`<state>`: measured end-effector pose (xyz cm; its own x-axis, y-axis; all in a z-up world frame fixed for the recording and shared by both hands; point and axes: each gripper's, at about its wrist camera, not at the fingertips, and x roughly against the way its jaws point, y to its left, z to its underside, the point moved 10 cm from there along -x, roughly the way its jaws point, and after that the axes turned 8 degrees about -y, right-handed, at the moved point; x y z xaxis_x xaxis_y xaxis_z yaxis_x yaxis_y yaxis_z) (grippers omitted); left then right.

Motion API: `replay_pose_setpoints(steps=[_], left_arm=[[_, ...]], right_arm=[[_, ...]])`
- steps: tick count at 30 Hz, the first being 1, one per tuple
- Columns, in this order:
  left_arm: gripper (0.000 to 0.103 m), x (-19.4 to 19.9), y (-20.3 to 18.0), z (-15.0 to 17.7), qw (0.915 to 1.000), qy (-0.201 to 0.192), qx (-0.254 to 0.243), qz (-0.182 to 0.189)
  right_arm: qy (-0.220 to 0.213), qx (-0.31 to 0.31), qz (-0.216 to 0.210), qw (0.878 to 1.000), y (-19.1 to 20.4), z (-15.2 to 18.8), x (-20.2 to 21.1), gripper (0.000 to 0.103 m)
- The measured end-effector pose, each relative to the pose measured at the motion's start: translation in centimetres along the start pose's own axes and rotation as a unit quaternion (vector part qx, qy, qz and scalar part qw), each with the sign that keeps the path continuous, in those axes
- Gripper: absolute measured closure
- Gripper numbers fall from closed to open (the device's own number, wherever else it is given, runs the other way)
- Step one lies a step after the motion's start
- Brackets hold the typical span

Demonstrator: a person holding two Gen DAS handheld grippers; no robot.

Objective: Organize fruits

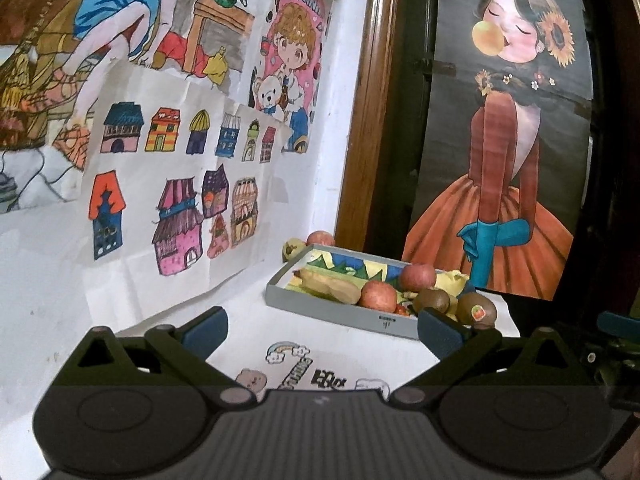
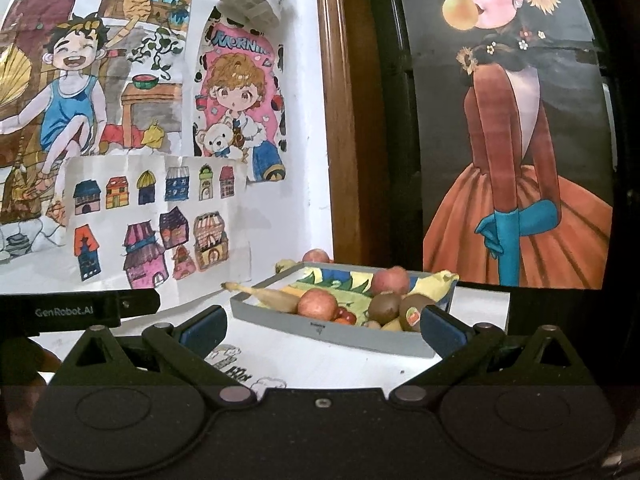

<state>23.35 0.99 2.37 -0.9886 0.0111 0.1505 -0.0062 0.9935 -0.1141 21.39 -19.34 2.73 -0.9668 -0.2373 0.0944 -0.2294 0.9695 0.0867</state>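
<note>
A shallow grey tray [image 1: 340, 314] [image 2: 280, 318] sits on the white table near the back corner. It holds bananas [image 1: 326, 286] [image 2: 272, 296], two red apples [image 1: 378, 294] [image 2: 318, 304], two kiwis [image 1: 476, 309] [image 2: 384, 306], one with a sticker, and small red fruits [image 2: 346, 315]. Behind the tray lie another apple [image 1: 320, 237] [image 2: 316, 256] and a brownish fruit [image 1: 293, 249]. My left gripper [image 1: 322, 330] is open and holds nothing, a short way in front of the tray. My right gripper [image 2: 322, 330] is also open, with nothing between its fingers, facing the tray's front wall.
Colourful drawings [image 1: 172, 184] cover the white wall on the left. A wooden frame [image 1: 360, 120] and a dark panel with a painted figure [image 1: 508, 160] stand behind the tray. Stickers [image 1: 304, 368] mark the table before it. The left gripper's body [image 2: 80, 310] shows at the right view's left edge.
</note>
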Motion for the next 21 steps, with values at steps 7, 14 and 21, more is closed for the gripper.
replay_pose_setpoints(steps=[7,14,21], left_arm=[[0.000,0.8,-0.2,2.4,0.9993,0.033,-0.004,0.016],[0.000,1.2,0.1,4.9,0.9977,0.065,0.006,0.016],[0.000,1.6,0.8,6.1,0.9960,0.089,0.007,0.007]], right_arm=[[0.015,-0.002,0.010,1.000,0.4,1.8,1.5,0.001],[0.048,-0.008,0.022,0.999,0.5,4.4,2.6,0.001],[0.067,-0.025,0.033,0.997,0.1,5.9,2.9,0.001]])
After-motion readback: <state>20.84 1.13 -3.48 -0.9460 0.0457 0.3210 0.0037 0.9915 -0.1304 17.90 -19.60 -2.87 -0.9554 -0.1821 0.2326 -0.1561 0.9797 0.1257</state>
